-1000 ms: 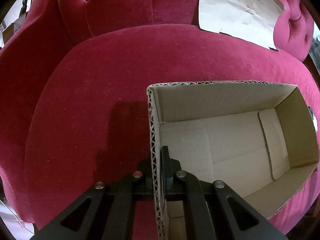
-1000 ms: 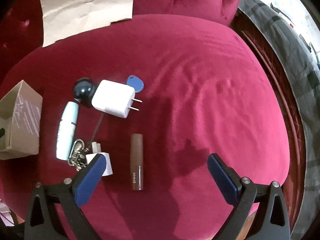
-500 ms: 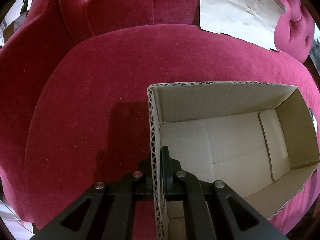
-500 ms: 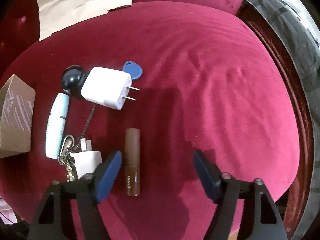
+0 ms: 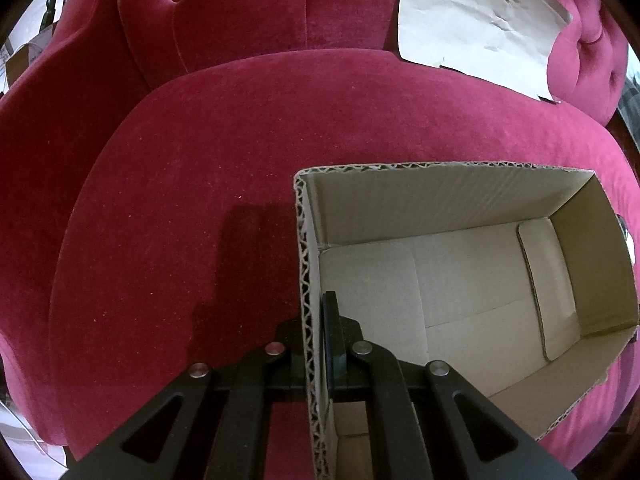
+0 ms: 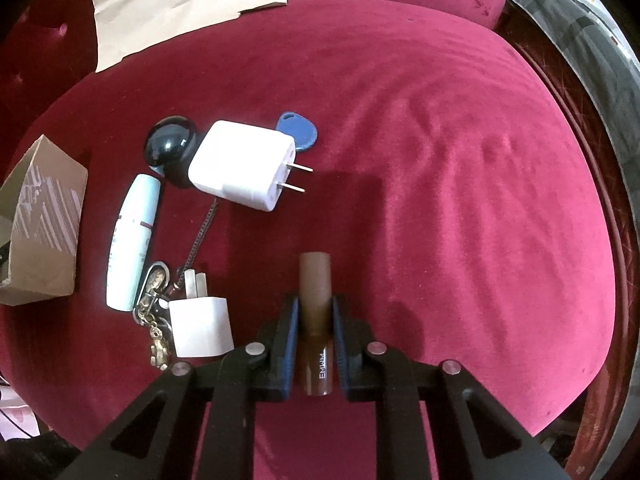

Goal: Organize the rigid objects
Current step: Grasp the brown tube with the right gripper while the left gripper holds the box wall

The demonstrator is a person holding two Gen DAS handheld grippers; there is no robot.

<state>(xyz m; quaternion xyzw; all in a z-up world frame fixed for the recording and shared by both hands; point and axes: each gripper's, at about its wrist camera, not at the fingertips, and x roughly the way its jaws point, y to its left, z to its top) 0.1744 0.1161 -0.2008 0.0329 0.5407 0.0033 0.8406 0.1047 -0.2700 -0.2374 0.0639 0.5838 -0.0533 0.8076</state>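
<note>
Right gripper (image 6: 315, 316) clamps brown tube (image 6: 315, 300).
Left gripper (image 5: 316, 320) pinches cardboard box (image 5: 440, 196) wall.

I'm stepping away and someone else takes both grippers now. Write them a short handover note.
Left gripper: shut on the near wall of the cardboard box, steadying it on the red seat.
Right gripper: shut on the brown tube, which looks still down on the cushion.
Done: nothing is in the box.
Left on the seat: large white charger, small white charger, pale blue tube, dark ball, blue tag, keychain. Next, probably lift the brown tube into the box.
</note>
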